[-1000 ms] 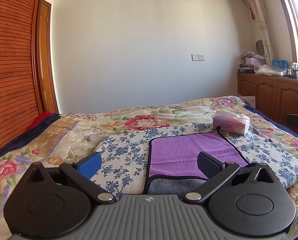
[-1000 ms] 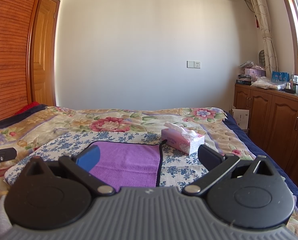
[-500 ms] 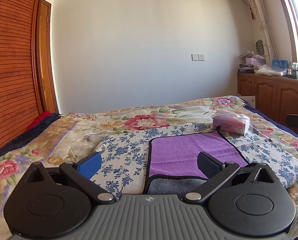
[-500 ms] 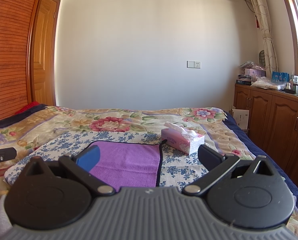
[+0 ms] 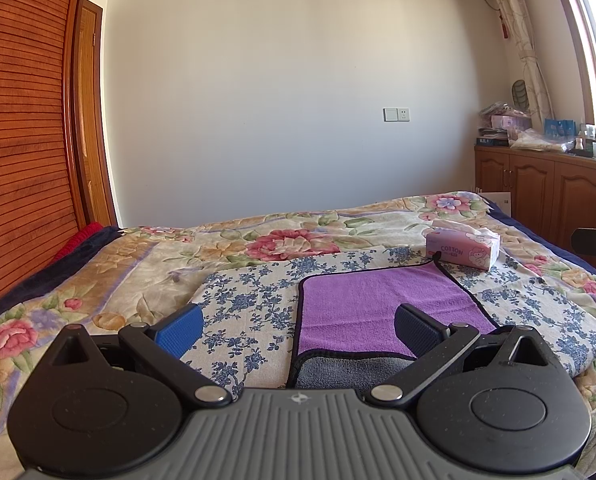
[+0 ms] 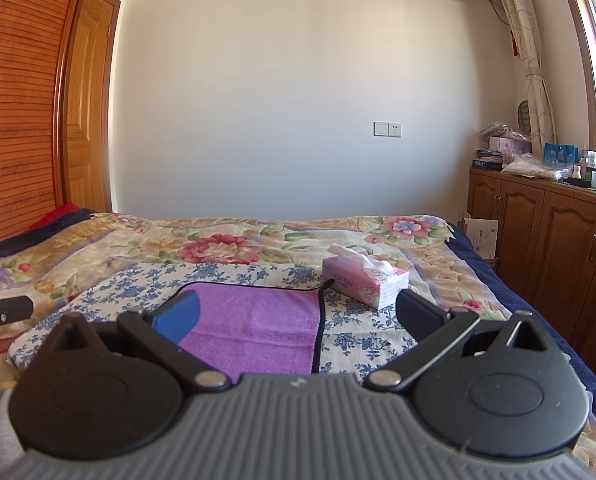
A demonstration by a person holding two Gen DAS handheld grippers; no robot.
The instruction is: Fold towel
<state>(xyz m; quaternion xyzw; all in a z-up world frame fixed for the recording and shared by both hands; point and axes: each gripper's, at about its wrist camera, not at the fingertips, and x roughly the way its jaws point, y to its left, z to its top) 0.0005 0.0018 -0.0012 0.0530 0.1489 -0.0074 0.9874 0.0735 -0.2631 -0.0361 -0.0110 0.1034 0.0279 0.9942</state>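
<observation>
A purple towel (image 5: 374,300) with a black edge lies flat on a blue-flowered cloth (image 5: 249,300) on the bed; its near edge is turned up and shows a grey underside (image 5: 346,372). It also shows in the right wrist view (image 6: 257,320). My left gripper (image 5: 295,328) is open and empty, held above the towel's near left corner. My right gripper (image 6: 295,314) is open and empty, above the towel's near right side.
A pink tissue box (image 5: 462,249) stands just past the towel's far right corner, also in the right wrist view (image 6: 364,282). The bed has a floral quilt (image 5: 137,272). Wooden cabinets (image 6: 558,248) line the right wall; a wooden wardrobe (image 5: 21,140) stands left.
</observation>
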